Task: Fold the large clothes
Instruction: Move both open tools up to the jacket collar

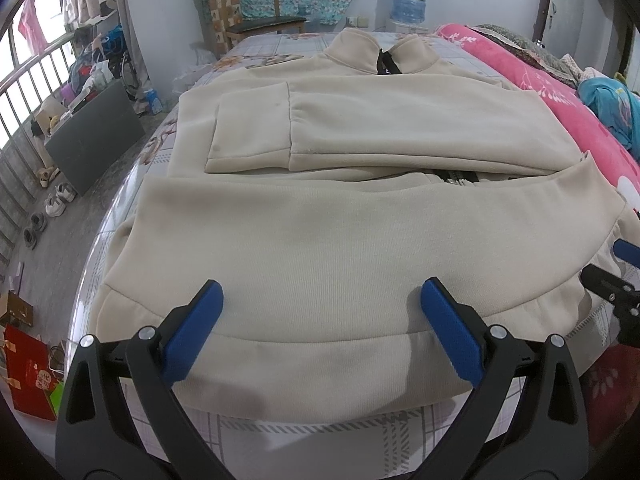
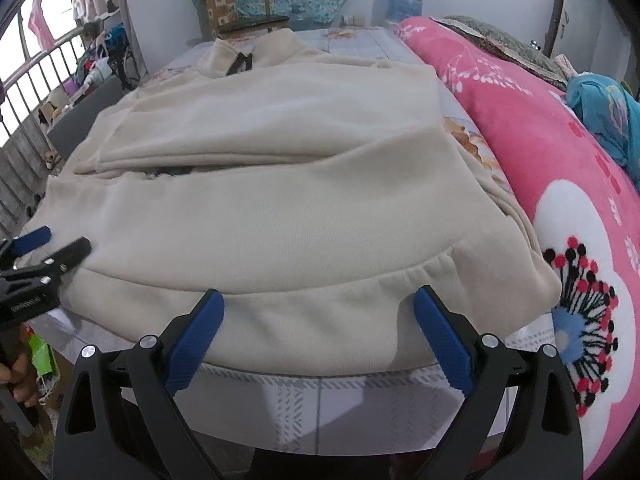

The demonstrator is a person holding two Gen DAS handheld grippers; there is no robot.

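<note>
Bedsheet (image 1: 360, 440) shows bare just below my left gripper (image 1: 322, 304) and right gripper (image 2: 318, 308), both spread wide over the hem of the cream sweatshirt (image 1: 340, 240). It lies flat on the bed, sleeves folded in. Beside it on my right, a pink blanket (image 2: 540, 152) crowds the edge. Far off stands a chair (image 1: 260, 12).

I log: jacket (image 1: 320, 208) flat on bed (image 1: 264, 46), collar (image 1: 380, 56) at far end; blanket (image 2: 540, 152) along its right; chair (image 1: 260, 12) behind bed.
</note>
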